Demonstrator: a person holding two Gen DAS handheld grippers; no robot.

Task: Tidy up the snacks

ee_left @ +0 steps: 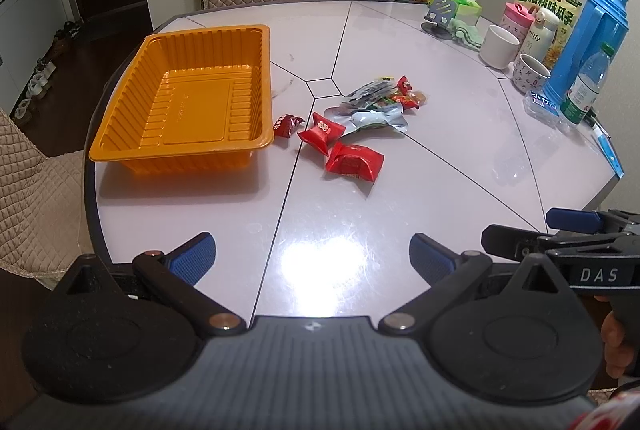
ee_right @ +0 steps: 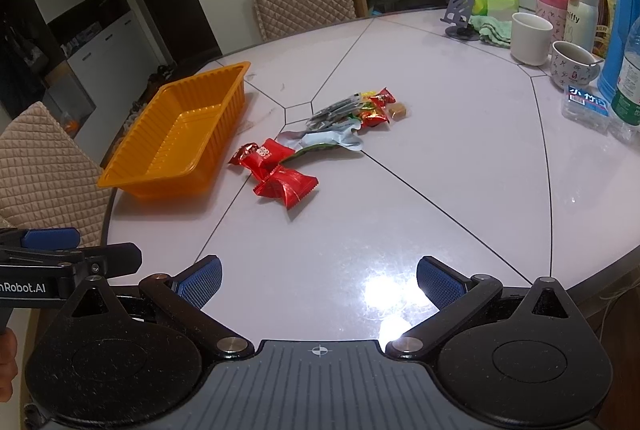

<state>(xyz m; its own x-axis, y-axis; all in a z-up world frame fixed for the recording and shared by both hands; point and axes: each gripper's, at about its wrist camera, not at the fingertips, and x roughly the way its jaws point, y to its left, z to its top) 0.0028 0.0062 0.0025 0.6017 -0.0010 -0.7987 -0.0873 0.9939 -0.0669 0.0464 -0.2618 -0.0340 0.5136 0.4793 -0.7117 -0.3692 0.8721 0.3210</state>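
Left gripper [ee_left: 312,258]: fingers spread wide, nothing between them; it hangs over the near rim of the table [ee_left: 460,165], at 6 o'clock from the snack pile.
Right gripper [ee_right: 319,280]: also wide open and empty, just beside the left one, same near edge.
Tray: the orange plastic tray [ee_left: 120,145] sits at 9 to 10 o'clock from the table centre, empty, ribbed walls, its long side facing the snacks.
Snacks: loose cluster near the table centre. Closest to you, a red foil packet [ee_left: 354,162]; touching its far corner, a second red packet [ee_left: 321,131]; a small dark red candy [ee_left: 287,125] lies just beside the tray wall.
Far snacks: a silver pouch [ee_left: 370,117] sits behind the red ones, and small wrapped candies [ee_left: 406,95] lie at 1 o'clock of the pile, partly overlapping. You cannot count them reliably.
Step in hand: judged as the first reach; nothing is picked up yet.
Which hand: the left gripper sits on the tray side, so you probably want it for the candy by the tray; use the right for the near red packet.
Grip advice: come down over the packet's puffed middle, not its crimped ends; foil likely slips.
Watch: the two red packets touch, so closing on one may drag the other.
Clutter: mugs [ee_left: 498,45], the blue flask [ee_left: 588,45] and the water bottle [ee_left: 586,85] stand at 2 to 3 o'clock, well apart from the work.
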